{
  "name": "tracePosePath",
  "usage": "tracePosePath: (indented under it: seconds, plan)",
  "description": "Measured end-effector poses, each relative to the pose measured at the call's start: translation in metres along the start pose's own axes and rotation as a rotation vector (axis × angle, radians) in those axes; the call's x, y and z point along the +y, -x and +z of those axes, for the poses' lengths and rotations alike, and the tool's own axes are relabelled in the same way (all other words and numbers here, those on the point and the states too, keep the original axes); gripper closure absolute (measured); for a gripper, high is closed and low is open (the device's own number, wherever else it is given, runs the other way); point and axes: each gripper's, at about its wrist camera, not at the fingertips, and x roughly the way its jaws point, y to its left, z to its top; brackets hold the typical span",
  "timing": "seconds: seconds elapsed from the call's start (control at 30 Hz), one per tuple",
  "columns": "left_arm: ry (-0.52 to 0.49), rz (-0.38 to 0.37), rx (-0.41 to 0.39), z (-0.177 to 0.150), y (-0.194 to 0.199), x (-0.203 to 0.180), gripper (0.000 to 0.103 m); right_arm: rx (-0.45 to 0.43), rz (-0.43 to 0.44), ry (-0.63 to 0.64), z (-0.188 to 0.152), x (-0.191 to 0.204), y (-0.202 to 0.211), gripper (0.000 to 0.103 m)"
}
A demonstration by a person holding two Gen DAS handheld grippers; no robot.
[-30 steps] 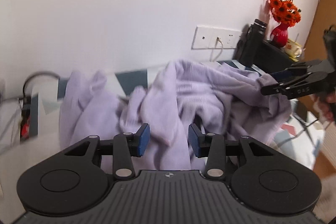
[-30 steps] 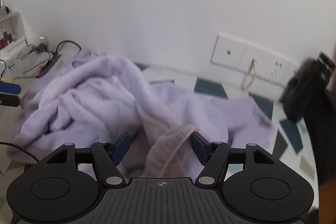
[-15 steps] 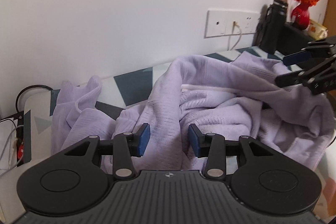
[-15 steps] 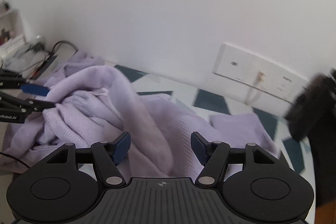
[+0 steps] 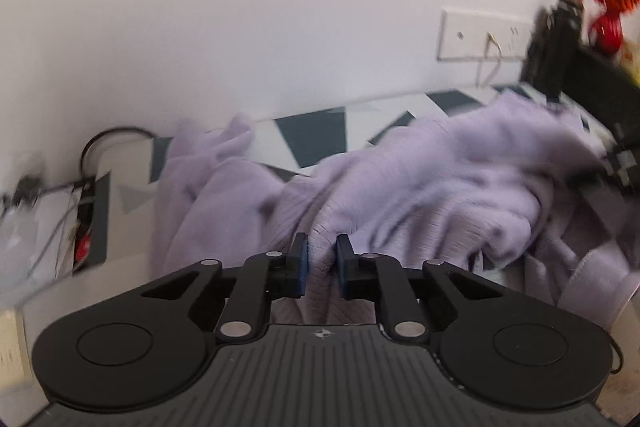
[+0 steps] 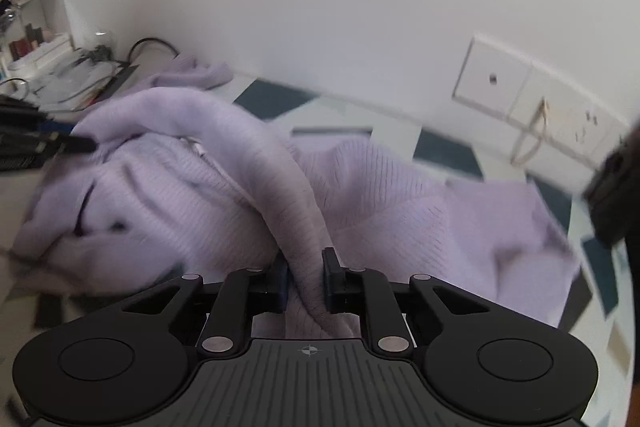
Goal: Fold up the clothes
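Observation:
A crumpled lilac knit garment lies heaped on a table with a white and dark triangle pattern. My left gripper is low over the heap's left part. Its jaws are closing and a ridge of the fabric is pinched between the blue pads. In the right wrist view the garment fills the middle. My right gripper is closing too, with a long rolled fold squeezed between its pads. The left gripper's tip shows at the left edge there, against the cloth.
A white socket panel with a plugged cable sits on the wall behind. A black box and a red vase of orange flowers stand at the right. Cables and a white organiser crowd the left end.
Both grippers sank toward the garment, and their jaws went from wide apart to pinched on folds of the fabric. The cloth now looks lower and more spread out.

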Motion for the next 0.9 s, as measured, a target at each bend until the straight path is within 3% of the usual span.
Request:
tracePosePath:
  seconds: [0.2,0.3,0.43,0.53,0.6,0.63,0.77,0.9]
  plan:
    - [0.026,-0.034,0.043,-0.020,0.002,0.009,0.087,0.101,0.044,-0.041,-0.045,0.024,-0.002,0.087]
    - [0.030,-0.032,0.041,-0.016,0.003,0.009,0.083,0.096,0.044,-0.058,-0.043,0.025,-0.002,0.079]
    - [0.059,-0.102,0.011,-0.013,0.019,0.016,0.065,0.036,0.066,-0.077,-0.029,0.016,0.019,0.065]
    - [0.081,-0.170,-0.023,-0.012,0.037,0.026,0.063,-0.048,0.064,-0.122,-0.018,-0.002,0.043,0.057]
    - [0.090,-0.181,-0.057,-0.008,0.047,0.036,0.052,-0.111,0.054,-0.177,-0.011,-0.019,0.054,0.050]
    - [0.096,-0.167,-0.070,-0.005,0.050,0.041,0.044,-0.130,0.045,-0.199,-0.007,-0.028,0.055,0.044]
    - [0.202,-0.033,-0.073,0.011,0.028,0.070,0.043,-0.164,-0.038,-0.266,0.015,-0.060,0.036,0.043]
    - [0.301,0.005,-0.007,0.021,-0.022,0.089,0.043,-0.102,-0.075,-0.288,0.040,-0.079,-0.017,0.043]
